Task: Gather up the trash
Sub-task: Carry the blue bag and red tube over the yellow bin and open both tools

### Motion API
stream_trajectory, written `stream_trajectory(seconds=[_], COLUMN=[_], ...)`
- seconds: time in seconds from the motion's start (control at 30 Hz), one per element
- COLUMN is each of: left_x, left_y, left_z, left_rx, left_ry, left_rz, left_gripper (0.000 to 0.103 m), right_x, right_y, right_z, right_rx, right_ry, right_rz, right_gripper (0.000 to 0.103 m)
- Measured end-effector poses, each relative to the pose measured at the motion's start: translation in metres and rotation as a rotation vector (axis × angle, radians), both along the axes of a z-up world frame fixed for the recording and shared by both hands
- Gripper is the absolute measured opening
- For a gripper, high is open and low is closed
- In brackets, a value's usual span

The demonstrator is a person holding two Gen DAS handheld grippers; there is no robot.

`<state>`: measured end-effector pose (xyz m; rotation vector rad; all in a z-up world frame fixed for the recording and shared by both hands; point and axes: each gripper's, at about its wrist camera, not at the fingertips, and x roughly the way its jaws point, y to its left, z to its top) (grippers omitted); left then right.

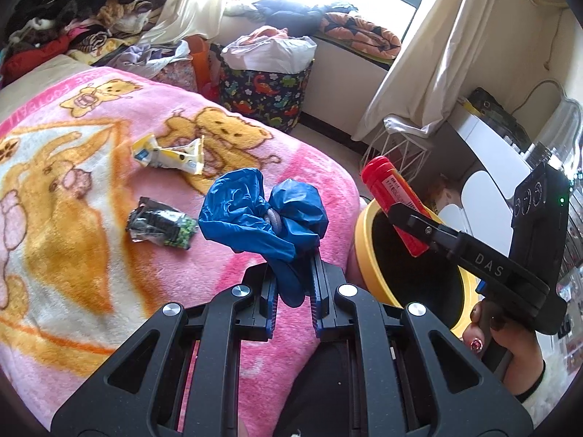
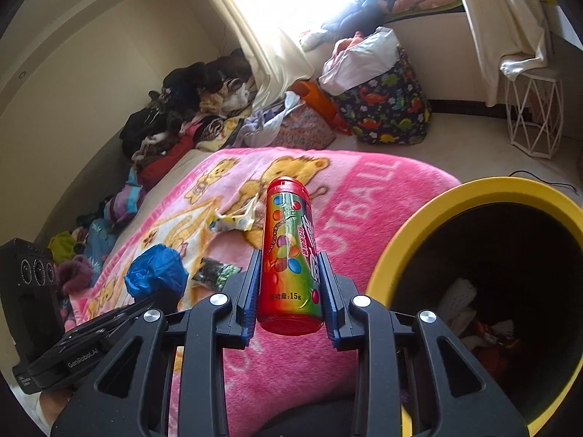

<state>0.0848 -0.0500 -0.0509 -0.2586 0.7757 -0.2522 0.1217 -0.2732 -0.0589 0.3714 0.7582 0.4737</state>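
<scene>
Two hand-held grippers lift trash above a pink blanket [image 1: 109, 273] on a bed.

The left hand-held gripper [image 1: 294, 284] is clamped on a crumpled blue bag [image 1: 255, 215]. The right hand-held gripper [image 2: 290, 291] is clamped on a red candy tube [image 2: 289, 255], just beside the yellow bin [image 2: 419, 236]. Two wrappers [image 1: 167, 153] lie on the blanket.

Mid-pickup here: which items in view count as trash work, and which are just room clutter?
Job:
left gripper shut on blue plastic bag
right gripper shut on red candy tube
yellow wrapper
dark green wrapper
yellow bin

Lying about:
dinosaur basket
clothes pile
white wire stand
pink blanket
</scene>
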Motion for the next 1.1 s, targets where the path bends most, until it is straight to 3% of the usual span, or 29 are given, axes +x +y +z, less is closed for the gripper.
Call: stream_trajectory(seconds=[1.1], left_x=[0.01], left_y=[-0.076], left_z=[0.011], left_rx=[0.014], left_ry=[-0.035], left_rz=[-0.142], left_gripper=[0.009], right_x=[-0.027], right_y=[-0.096], right_z=[0.005], right_rx=[-0.033], right_ry=[-0.049], right_rz=[-0.233], right_gripper=[0.028])
